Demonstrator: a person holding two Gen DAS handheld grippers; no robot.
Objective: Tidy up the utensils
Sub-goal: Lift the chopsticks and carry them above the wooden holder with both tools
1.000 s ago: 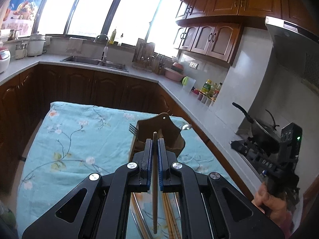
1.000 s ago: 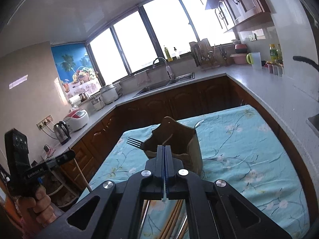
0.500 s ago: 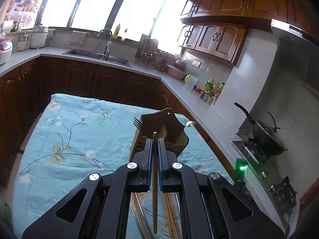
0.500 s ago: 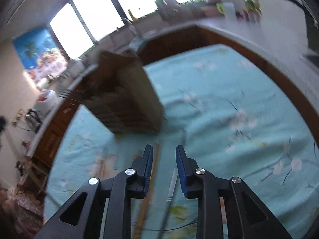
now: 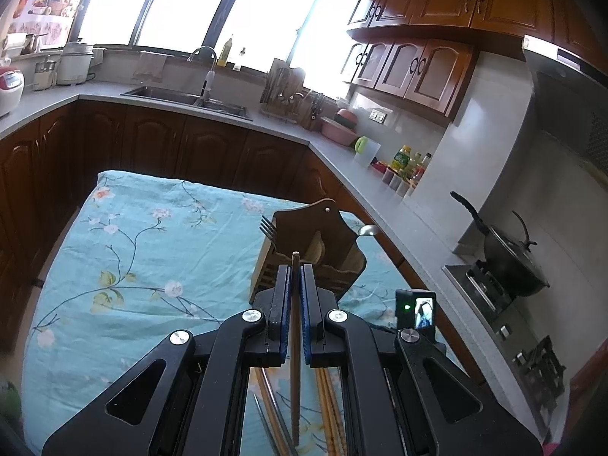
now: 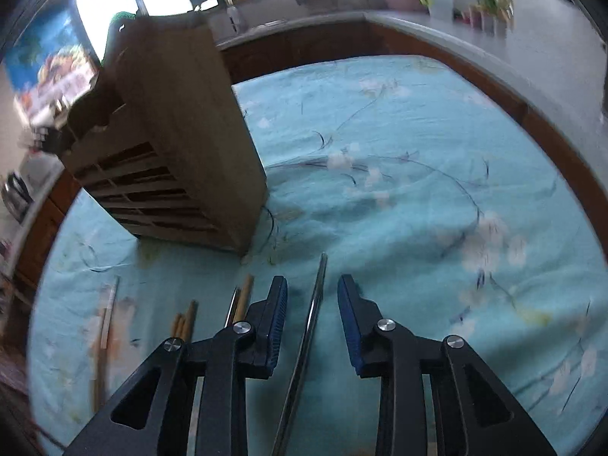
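Note:
A wooden utensil holder point(image 5: 311, 250) stands on the table with a fork point(image 5: 268, 226) and a spoon point(image 5: 368, 230) sticking out of it; it also shows in the right wrist view point(image 6: 171, 144). My left gripper point(image 5: 295, 277) is shut on a wooden chopstick point(image 5: 295, 372), held above the table just in front of the holder. My right gripper point(image 6: 311, 292) is open and low over the table, its jaws on either side of a thin metal utensil point(image 6: 309, 334) that lies on the cloth. Several wooden chopsticks point(image 6: 186, 321) lie to its left.
The table wears a turquoise floral cloth point(image 5: 144, 258). More chopsticks and metal utensils point(image 5: 330, 410) lie on it under my left gripper. The right gripper's body point(image 5: 416, 313) shows at the table's right edge. Counter, sink point(image 5: 190, 97) and stove with a pan point(image 5: 509, 262) surround the table.
My right gripper opened and dropped from high over the holder down to the table, straddling the metal utensil. My left gripper stayed shut on the chopstick and barely moved.

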